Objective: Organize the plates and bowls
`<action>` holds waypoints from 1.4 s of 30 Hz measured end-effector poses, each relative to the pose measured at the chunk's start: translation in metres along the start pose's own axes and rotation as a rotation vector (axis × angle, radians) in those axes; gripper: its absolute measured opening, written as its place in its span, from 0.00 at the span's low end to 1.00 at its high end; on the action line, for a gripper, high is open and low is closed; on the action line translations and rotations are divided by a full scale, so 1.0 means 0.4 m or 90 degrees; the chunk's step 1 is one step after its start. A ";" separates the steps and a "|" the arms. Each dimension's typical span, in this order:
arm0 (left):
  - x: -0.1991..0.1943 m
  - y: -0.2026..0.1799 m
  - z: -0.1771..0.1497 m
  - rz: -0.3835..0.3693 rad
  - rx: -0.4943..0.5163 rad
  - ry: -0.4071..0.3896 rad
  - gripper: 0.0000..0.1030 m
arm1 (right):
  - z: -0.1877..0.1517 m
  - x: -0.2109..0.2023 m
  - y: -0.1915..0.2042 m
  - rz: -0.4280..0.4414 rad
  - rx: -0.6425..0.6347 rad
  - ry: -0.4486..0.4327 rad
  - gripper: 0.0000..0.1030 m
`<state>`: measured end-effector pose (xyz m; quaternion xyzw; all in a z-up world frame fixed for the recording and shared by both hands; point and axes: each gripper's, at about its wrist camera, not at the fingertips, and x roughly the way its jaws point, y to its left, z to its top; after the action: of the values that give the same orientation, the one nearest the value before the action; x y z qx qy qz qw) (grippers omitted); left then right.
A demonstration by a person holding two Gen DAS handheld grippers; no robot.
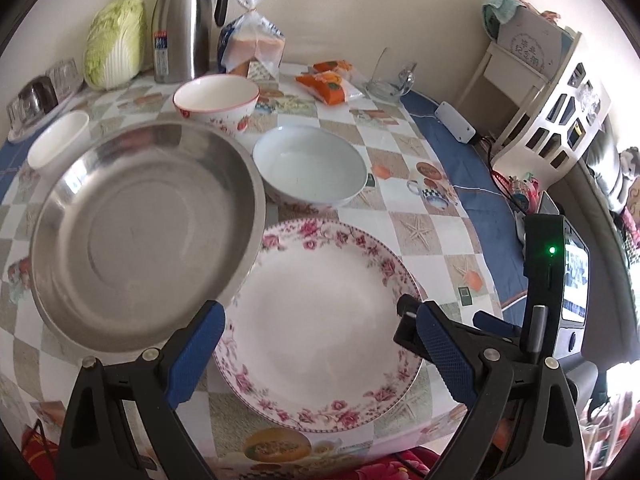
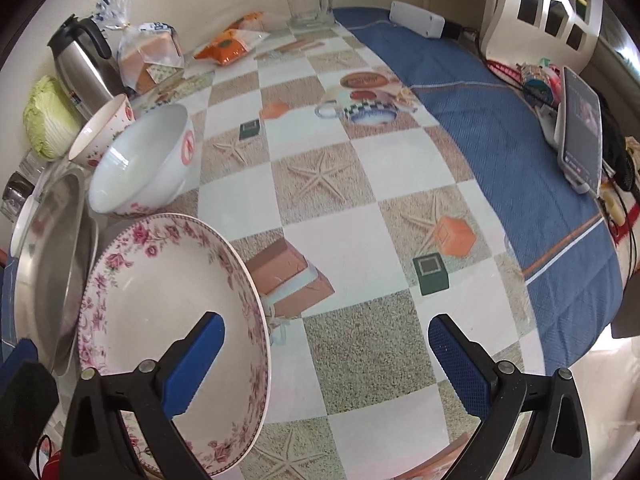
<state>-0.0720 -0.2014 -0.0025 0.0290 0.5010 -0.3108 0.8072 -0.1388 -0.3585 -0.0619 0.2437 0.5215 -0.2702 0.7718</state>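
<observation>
Nothing looks stacked yet, so the sorting seems barely begun. The left gripper (image 1: 316, 330) hangs with its jaws spread wide and empty, above the near side of the round white plate with a pink floral rim (image 1: 320, 320), which lies flat on the checked tablecloth (image 1: 420, 236). Just outside the left jaw sits the wide stainless steel dish (image 1: 148, 236); its rim appears to overlap or touch the plate's edge. Ahead of the jaws stands the pale white bowl (image 1: 310, 166), and beyond it the white bowl with a red rim and strawberry print (image 1: 216, 100), with a small plain white bowl (image 1: 58, 140) further to the left.

The right gripper (image 2: 326, 344) is likewise wide open and holds nothing; its left jaw overhangs the floral plate (image 2: 168, 320), its right jaw stands over bare cloth. By my reckoning, 2 flat dishes and 3 bowls remain to be grouped.

At the back, well ahead of the jaws, stand a steel thermos jug (image 1: 186, 28), a napa cabbage (image 1: 116, 44), a bagged loaf of bread (image 1: 254, 44), orange snack packets (image 1: 326, 80) and a clear glass mug (image 2: 308, 0). These crowd the far edge. A phone on a stand (image 2: 582, 136) sits right of the right jaw, clear of the work.
</observation>
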 end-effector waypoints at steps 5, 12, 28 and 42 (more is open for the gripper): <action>0.011 0.008 0.000 -0.004 -0.012 0.013 0.94 | -0.002 0.010 -0.016 -0.002 0.025 0.012 0.84; 0.020 0.007 -0.002 -0.005 -0.004 0.024 0.94 | 0.008 -0.003 -0.019 -0.030 0.028 -0.013 0.74; 0.092 0.013 -0.014 -0.008 -0.011 0.091 0.94 | 0.019 -0.001 -0.099 -0.001 0.133 -0.016 0.66; 0.161 0.052 -0.008 0.010 -0.066 0.117 0.60 | 0.016 0.007 -0.094 0.089 0.163 -0.009 0.31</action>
<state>-0.0440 -0.2139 -0.0628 0.0191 0.5883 -0.2742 0.7605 -0.1587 -0.3907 -0.0660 0.3739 0.4593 -0.2818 0.7549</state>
